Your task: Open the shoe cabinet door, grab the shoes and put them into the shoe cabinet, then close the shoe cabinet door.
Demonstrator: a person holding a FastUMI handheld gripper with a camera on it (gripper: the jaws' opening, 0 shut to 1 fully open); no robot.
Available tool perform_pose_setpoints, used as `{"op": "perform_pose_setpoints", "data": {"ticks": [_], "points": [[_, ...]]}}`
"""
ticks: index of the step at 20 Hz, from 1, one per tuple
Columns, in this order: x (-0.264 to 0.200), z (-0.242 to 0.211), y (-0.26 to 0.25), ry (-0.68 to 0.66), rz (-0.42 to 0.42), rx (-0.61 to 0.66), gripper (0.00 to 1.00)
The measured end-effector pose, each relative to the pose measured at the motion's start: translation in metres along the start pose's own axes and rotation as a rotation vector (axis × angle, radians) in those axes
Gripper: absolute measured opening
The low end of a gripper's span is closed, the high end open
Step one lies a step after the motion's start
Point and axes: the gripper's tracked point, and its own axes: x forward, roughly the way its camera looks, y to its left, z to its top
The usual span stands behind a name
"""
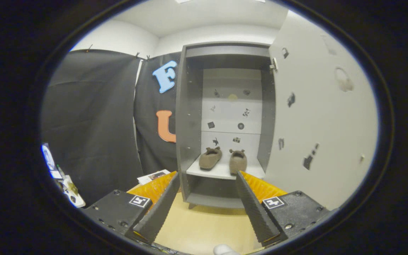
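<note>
shoes, two brown slippers, sit side by side on the lower shelf [221, 171] of the shoe cabinet [190, 117]: the left slipper [210, 157] at about 12 o'clock from the fingers, angled toward 1 o'clock, the right slipper [238, 161] just beside it at 1 o'clock, apart from it. cabinet door [317, 117] is swung open at 2 o'clock. gripper [207, 177] has its fingers spread wide with nothing between them, well short of the shelf, over a pale floor [204, 226]. papers [153, 175] lie on the floor at 11 o'clock.
</note>
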Motion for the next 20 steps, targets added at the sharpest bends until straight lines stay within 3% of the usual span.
{"op": "perform_pose_setpoints", "data": {"ticks": [6,11,15,20], "points": [[-0.098,-0.005,-0.059,-0.002,-0.098,0.026,1.0],[-0.146,0.003,-0.142,-0.029,-0.224,0.039,1.0],[-0.155,0.002,-0.203,-0.029,-0.23,0.072,1.0],[-0.116,-0.001,-0.247,-0.026,-0.166,0.096,1.0]]}}
